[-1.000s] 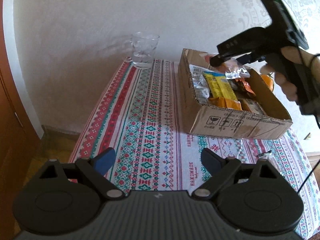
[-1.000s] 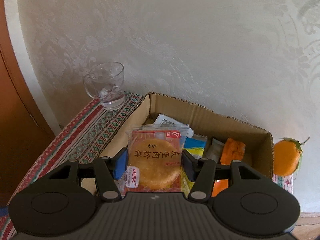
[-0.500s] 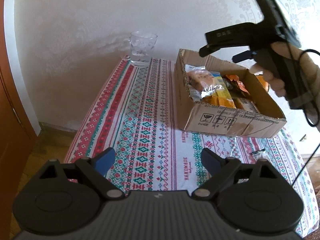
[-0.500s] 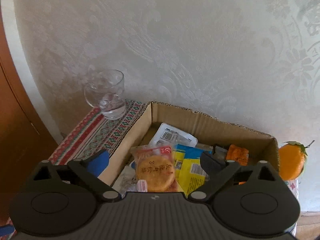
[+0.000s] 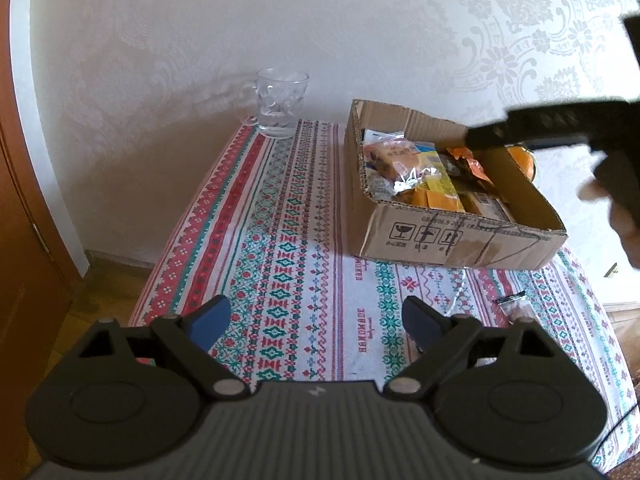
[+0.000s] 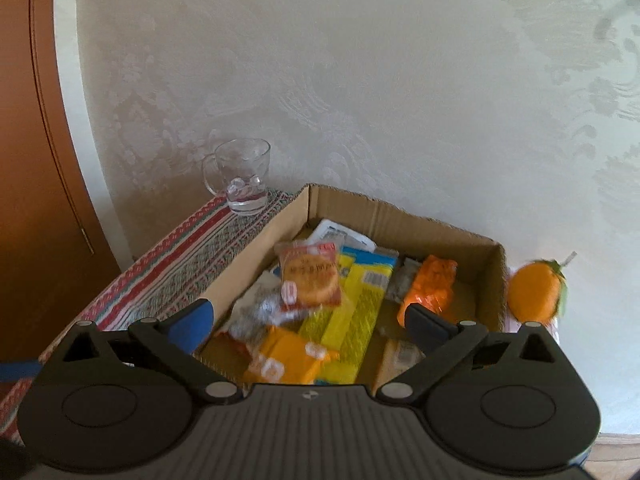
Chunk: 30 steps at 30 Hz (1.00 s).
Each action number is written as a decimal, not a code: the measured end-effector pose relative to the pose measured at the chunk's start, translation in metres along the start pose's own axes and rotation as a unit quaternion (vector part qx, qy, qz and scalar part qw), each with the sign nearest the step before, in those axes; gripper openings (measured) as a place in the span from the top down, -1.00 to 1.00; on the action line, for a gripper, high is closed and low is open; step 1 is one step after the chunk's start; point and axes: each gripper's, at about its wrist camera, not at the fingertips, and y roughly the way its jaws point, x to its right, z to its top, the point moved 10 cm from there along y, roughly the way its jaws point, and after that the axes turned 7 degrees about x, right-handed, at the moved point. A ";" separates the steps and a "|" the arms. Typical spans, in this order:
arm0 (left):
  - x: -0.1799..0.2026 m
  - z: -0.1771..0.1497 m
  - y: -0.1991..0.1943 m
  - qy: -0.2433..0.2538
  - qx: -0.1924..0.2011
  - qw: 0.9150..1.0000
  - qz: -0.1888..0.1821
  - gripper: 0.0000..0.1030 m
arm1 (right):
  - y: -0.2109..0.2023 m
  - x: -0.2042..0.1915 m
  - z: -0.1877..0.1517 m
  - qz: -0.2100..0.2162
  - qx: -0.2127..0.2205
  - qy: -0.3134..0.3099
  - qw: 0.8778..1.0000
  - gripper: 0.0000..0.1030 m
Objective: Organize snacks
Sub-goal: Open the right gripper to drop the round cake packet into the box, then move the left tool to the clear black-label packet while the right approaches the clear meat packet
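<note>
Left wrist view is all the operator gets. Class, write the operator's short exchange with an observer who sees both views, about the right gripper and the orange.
Operator: Is the right gripper holding anything?
Observer: No. The right gripper has just been opening; its jaws stand wide over the box, nothing between them.
Operator: I see only part of the orange. What is it like?
Observer: The orange lies outside the box and has green leaves.

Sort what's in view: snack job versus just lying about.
Job: cardboard box, round cake packet, yellow packets, orange packet.

Lying about: glass mug, orange, tablecloth.
</note>
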 end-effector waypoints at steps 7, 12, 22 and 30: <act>0.009 -0.006 0.001 0.011 -0.011 1.000 0.002 -0.79 | -0.029 0.015 -0.052 -0.037 -0.001 0.005 0.999 -1.00; 0.021 -0.011 0.005 0.024 -0.023 0.999 -0.003 -0.79 | -0.030 0.022 -0.108 -0.068 -0.035 -0.008 0.997 -1.00; 0.047 -0.021 0.015 0.019 -0.043 0.999 0.000 -0.79 | -0.026 0.028 -0.176 -0.051 -0.075 0.013 0.996 -1.00; 0.081 -0.028 0.026 0.030 -0.062 0.998 0.000 -0.79 | -0.026 0.037 -0.180 -0.020 -0.066 0.033 0.997 -1.00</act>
